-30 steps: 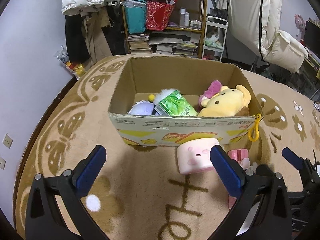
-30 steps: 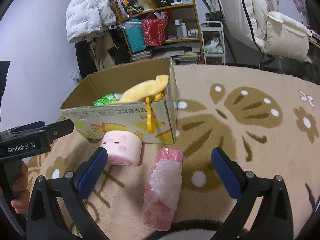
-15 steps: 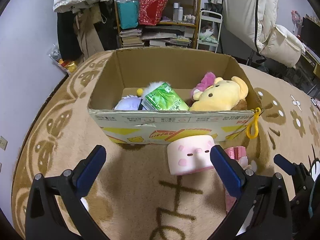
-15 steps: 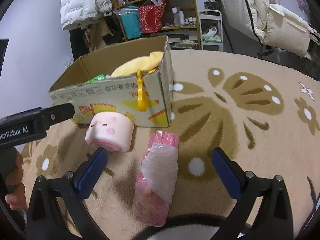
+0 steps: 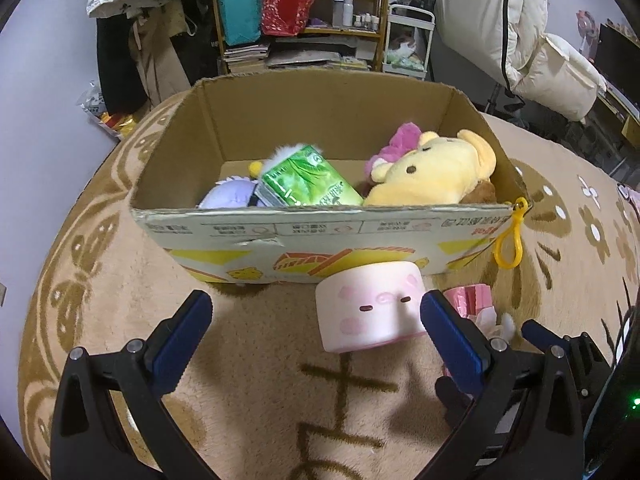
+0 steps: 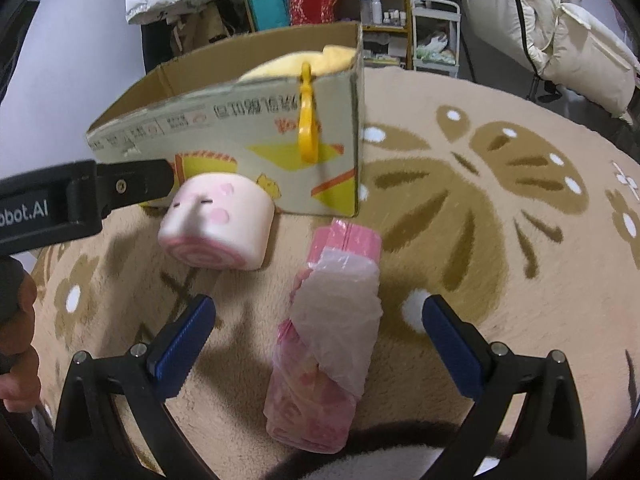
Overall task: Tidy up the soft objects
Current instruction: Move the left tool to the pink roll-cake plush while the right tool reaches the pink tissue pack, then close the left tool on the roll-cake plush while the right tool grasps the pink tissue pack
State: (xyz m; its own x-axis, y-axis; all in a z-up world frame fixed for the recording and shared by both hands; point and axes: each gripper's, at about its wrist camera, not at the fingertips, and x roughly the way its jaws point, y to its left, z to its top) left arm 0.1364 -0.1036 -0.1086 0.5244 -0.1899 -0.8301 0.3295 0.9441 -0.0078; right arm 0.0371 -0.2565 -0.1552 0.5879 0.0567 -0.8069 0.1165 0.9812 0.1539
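Underfoot, a tan patterned rug (image 5: 120, 300) carries a cardboard box (image 5: 320, 232) before cluttered shelves (image 5: 304, 12). The left gripper (image 5: 316, 332) hangs spread and empty near a pink roll plush (image 5: 368, 308) touching the box front. Rightward, the right gripper (image 6: 316, 336), also spread, straddles a pink packet (image 6: 328, 344); open rug lies beyond.

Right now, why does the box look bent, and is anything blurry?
Left wrist view: the wide lens bows the cardboard box and curves the rug; the picture stays sharp. Right wrist view: same bending, with the pink pack and rug slightly smeared, and dark corners around the edge.
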